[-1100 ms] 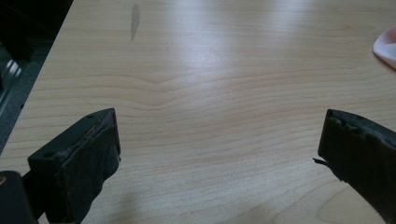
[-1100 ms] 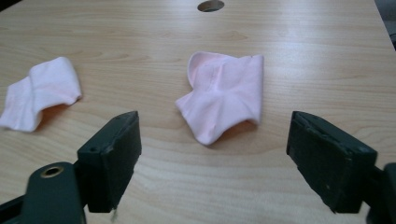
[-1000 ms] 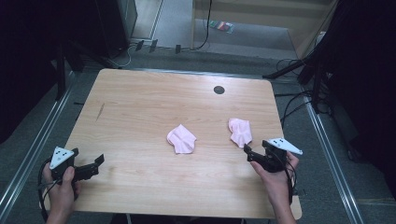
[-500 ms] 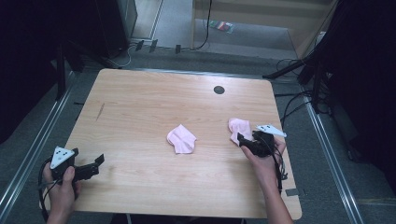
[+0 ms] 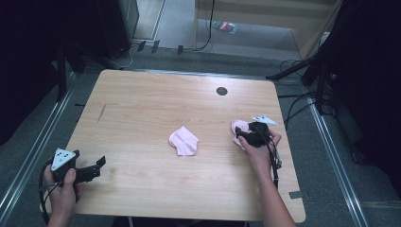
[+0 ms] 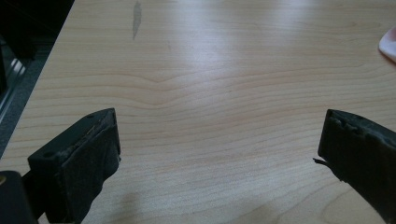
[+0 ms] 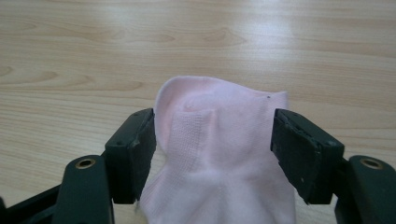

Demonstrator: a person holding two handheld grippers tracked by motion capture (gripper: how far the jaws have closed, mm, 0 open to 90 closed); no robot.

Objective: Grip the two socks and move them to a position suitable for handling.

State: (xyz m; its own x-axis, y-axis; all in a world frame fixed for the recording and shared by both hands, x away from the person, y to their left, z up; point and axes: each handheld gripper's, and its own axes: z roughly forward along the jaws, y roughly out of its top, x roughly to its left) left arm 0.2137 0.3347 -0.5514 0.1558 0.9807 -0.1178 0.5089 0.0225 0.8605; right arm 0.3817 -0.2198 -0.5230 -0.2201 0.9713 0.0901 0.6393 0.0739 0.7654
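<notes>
While the left gripper (image 5: 90, 171) sits low over the near-left corner of the table (image 5: 142, 104), its black jaws are spread wide over bare wood, with worn, frayed-looking pads (image 6: 93, 154) on their inner faces in the left gripper view. Table top is pale wood-grain laminate, smooth and slightly glossy, rounded corners, one dark smudge (image 6: 136, 17) near its left edge. Right gripper (image 7: 212, 140) is at the pink sock (image 7: 219, 154) on the right side of the table; jaws wide, one on each side of the cloth, at or just beside its edges, cannot tell if they press it. That sock is soft pale-pink knit, crumpled, with a ribbed patch and a rounded end pointing away from the gripper. In the high view the same sock (image 5: 239, 126) peeks out beside the right gripper, partly hidden by it. A second pink sock (image 5: 183, 141) lies near the table middle, folded flat, roughly heart-shaped, well apart from both grippers. Farther back a small round dark hole (image 5: 222, 91) sits in the wood near the far edge.
</notes>
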